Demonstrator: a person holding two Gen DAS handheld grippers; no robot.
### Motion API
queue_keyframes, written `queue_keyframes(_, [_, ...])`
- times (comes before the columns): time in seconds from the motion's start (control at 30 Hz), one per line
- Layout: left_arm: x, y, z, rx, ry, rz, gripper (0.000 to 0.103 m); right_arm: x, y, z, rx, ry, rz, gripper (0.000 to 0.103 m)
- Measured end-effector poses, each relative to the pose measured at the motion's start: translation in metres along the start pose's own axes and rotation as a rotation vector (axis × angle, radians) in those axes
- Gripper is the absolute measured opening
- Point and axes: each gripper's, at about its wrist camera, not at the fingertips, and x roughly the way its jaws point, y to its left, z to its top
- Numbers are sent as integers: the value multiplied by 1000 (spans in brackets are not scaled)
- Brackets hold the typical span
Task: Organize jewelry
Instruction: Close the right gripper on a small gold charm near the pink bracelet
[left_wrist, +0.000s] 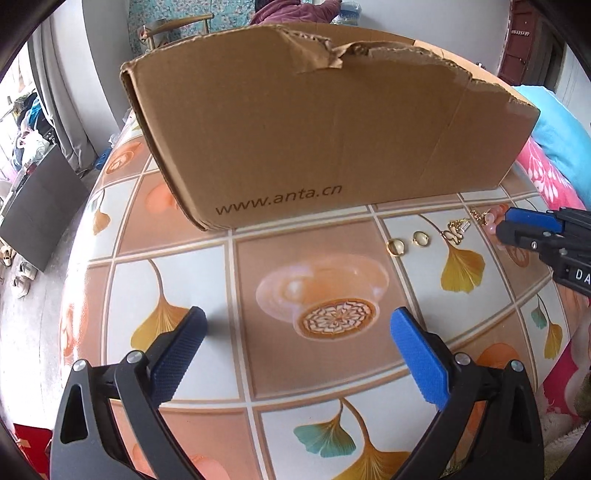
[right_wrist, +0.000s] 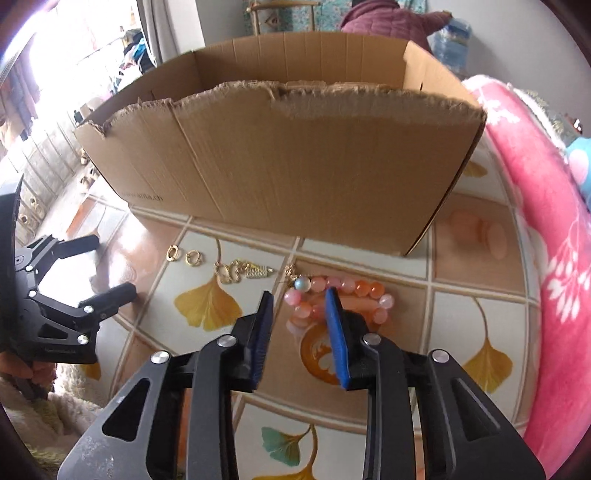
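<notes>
A pink and orange bead bracelet (right_wrist: 354, 291) lies on the patterned tablecloth (right_wrist: 461, 295) in front of a torn cardboard box (right_wrist: 295, 166). My right gripper (right_wrist: 299, 293) hovers over its left end with the jaws partly apart; a few beads sit between the fingertips and no pad visibly presses them. Left of it lie a gold pendant (right_wrist: 231, 273) and two small gold rings (right_wrist: 193, 257). The left wrist view shows the rings (left_wrist: 395, 246), the pendant (left_wrist: 456, 232), the bracelet (left_wrist: 491, 218) and the right gripper (left_wrist: 504, 223). My left gripper (left_wrist: 299, 315) is open over bare cloth, with nothing between its fingers.
The cardboard box (left_wrist: 314, 140) stands open-topped across the back of the table. A pink flowered blanket (right_wrist: 546, 221) borders the table on the right. The table's rounded edge (left_wrist: 77, 280) drops to the floor on the left. A person in a maroon jacket (right_wrist: 376, 22) is behind the box.
</notes>
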Motion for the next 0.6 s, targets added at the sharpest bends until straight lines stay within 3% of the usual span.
queue_keyframes(0.33, [-1,0,-2,7,-28,-1,98,-23,-36,-30,121,98,-85,19])
queue_keyframes(0.5, [-1,0,-2,10,-28,-2,98,-46,-37,-29,140,35,-36,19])
queue_keyframes(0.53, [-1,-1,-2,10,-28,-2,98,-47,-31,-25,122,16,-32,21])
queue_keyframes(0.6, [-1,-1,-2,10,-28,-2,98,-48,-16,-13,75,-15,-30,34])
